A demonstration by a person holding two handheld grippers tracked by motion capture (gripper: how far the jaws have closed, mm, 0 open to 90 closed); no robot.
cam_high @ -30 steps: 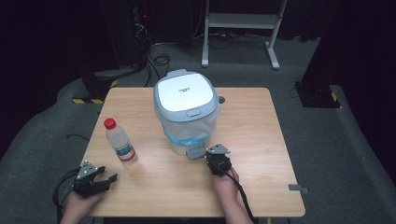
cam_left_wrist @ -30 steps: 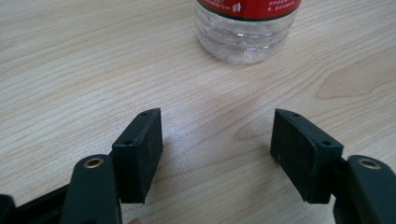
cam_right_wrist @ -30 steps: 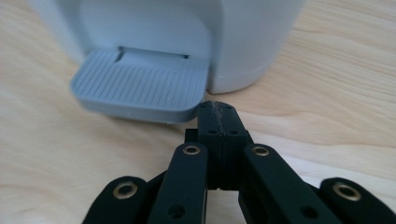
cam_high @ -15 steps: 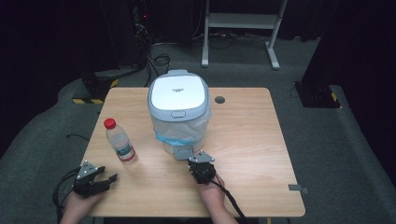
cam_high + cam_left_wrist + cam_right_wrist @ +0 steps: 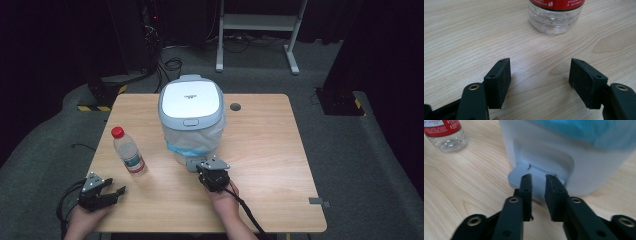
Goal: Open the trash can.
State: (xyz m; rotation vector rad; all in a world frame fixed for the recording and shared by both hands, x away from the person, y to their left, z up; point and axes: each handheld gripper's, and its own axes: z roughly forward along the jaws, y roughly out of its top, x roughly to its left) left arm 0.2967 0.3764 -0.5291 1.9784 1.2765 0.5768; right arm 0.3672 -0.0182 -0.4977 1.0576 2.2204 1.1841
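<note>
The right gripper [image 5: 200,167] is narrowed around the foot pedal [image 5: 524,176] of the pedal bin [image 5: 191,107], its jaws flanking the pedal. The left gripper [image 5: 540,77] is held spread wide and empty, with the water bottle [image 5: 555,15] just ahead.

The bin [image 5: 191,117] stands on the table [image 5: 270,150] just ahead of the right gripper [image 5: 212,172], its pedal [image 5: 524,178] touching the jaw tips. The bottle [image 5: 128,150] stands ahead of the left gripper [image 5: 100,192], left of the bin.
</note>
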